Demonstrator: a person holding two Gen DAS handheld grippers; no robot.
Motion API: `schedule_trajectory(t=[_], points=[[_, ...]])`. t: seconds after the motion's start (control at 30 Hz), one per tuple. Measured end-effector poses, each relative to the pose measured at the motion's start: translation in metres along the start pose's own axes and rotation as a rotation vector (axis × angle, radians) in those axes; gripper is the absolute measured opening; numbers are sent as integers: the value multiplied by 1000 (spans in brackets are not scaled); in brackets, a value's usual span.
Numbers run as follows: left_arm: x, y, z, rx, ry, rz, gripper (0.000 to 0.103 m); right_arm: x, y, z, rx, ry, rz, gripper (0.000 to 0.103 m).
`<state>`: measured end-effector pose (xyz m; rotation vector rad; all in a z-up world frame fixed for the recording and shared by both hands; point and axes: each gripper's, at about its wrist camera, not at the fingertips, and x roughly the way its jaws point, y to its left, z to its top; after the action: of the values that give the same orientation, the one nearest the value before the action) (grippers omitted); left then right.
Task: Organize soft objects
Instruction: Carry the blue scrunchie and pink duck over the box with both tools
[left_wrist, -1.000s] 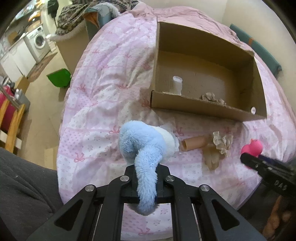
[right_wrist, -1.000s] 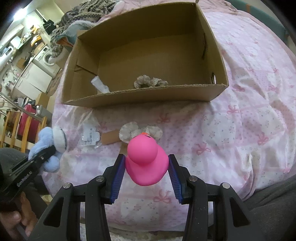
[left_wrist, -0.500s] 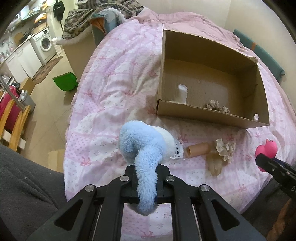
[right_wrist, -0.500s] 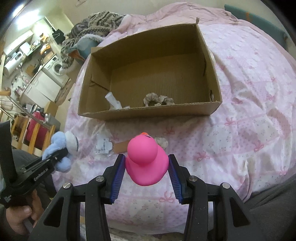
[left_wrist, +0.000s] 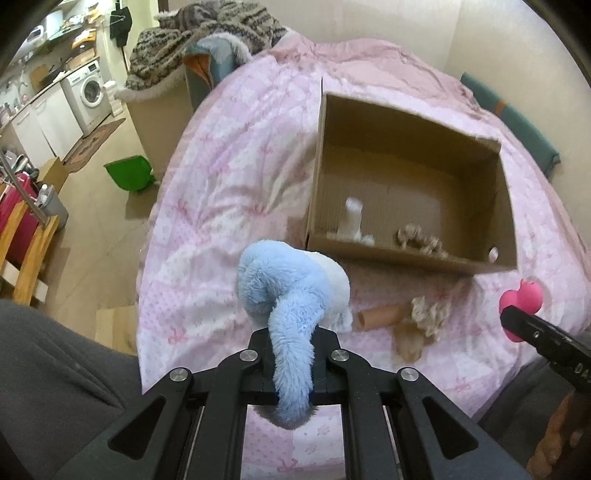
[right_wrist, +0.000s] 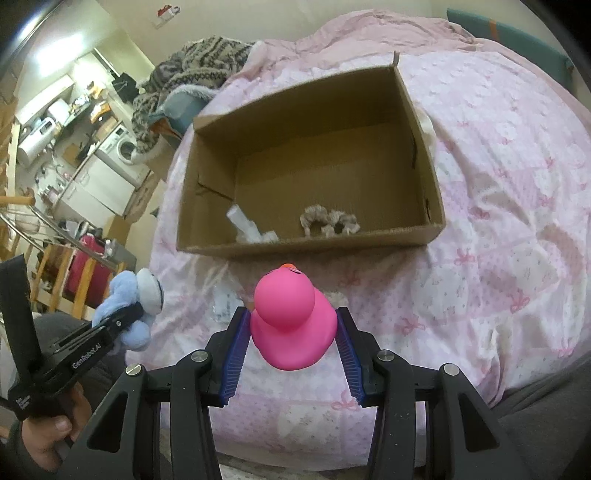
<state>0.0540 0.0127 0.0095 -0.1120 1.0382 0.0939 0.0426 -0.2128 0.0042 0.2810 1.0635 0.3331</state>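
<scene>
Plush (left_wrist: 291, 291) and duck (right_wrist: 291, 325) are the two soft things you have in hand, both held up above the pink quilt (right_wrist: 498, 221) on the near side of the box (right_wrist: 430, 192). Your left gripper (left_wrist: 291, 354) is pinched almost fully closed on the plush's blue limb, which runs back between the jaws while the fluffy blue and white body bulges out ahead of them. In the right wrist view the same toy shows at the left edge, clamped in that gripper, with your left hand (right_wrist: 44, 439) wrapped round the handle below it.

Your right gripper (right_wrist: 293, 341) stands about half open, its blue ribbed pads (right_wrist: 234, 354) pressed on either flank of the pink duck, whose head faces away from you toward the box. From the left wrist view the duck peeks out at the right edge, behind the dark jaw that holds it.

Just ahead, the cardboard box sits open-topped on the quilt. Inside it, near the front wall, lie a white tube (right_wrist: 243, 223) and a beige scrunchie (right_wrist: 328, 219), a little apart.

On the quilt between you and the box rest a brown cardboard roll (left_wrist: 380, 315) and, touching its right end, a crumpled beige scrap (left_wrist: 428, 314).

Beyond the bed you can see a green bin (left_wrist: 129, 173) on the floor, a washing machine (left_wrist: 90, 92) and a heap of knitted blankets (left_wrist: 207, 33).
</scene>
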Motion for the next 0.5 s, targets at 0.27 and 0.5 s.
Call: schedule_trajectory(t=[0.27, 0.5], points=[[-19, -2, 37, 5, -62, -40, 8, -25, 7, 23, -24, -76, 10, 48], [-29, -20, 71, 59, -133, -61, 8, -48, 10, 56, -56, -162, 18, 48]])
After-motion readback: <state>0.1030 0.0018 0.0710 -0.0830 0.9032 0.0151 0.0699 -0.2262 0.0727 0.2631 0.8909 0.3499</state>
